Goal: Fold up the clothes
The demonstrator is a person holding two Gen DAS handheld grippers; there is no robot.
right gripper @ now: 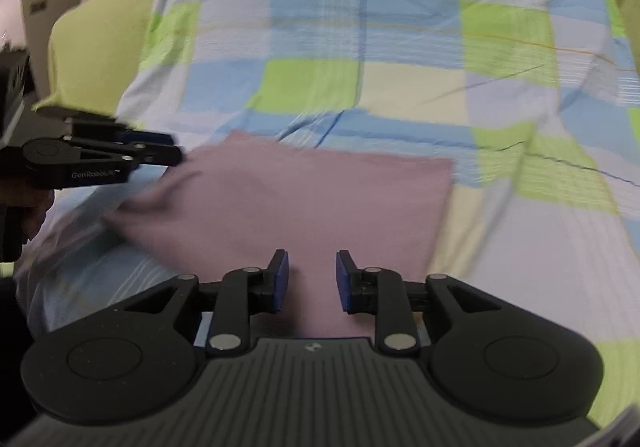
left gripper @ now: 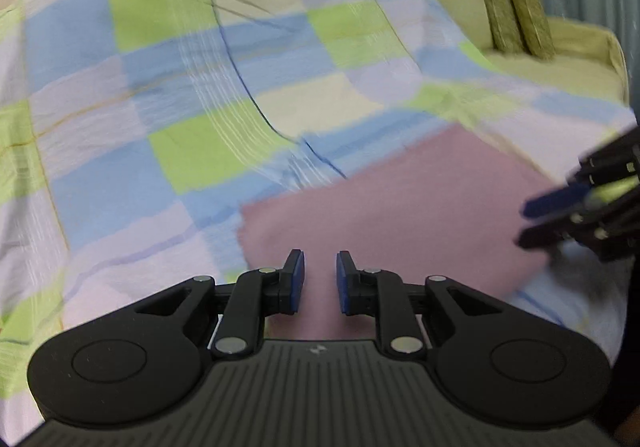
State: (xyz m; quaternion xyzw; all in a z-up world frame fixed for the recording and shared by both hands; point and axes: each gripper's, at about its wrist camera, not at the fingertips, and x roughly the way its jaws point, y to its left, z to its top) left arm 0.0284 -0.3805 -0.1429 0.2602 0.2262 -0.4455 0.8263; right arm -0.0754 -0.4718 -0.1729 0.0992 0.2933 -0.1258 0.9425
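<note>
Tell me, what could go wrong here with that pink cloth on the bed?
1. Both the left gripper and the right gripper are open over the pink cloth, holding nothing; a pinch might catch only the top layer and undo the fold.
2. The checkered bedsheet beneath is soft and creased, so fingers could grab it along with the cloth.
3. The cloth's left edge looks blurred and rumpled, so the fold may come out uneven.

- "genrobot.ai", in pale letters and somewhat blurred, stands on the black side plate of the left gripper (right gripper: 176,147), seen off to the left of the right gripper (right gripper: 312,281).
- a small pale logo mark sits on each gripper's ribbed body, just behind the fingers; it is not readable as text.
</note>
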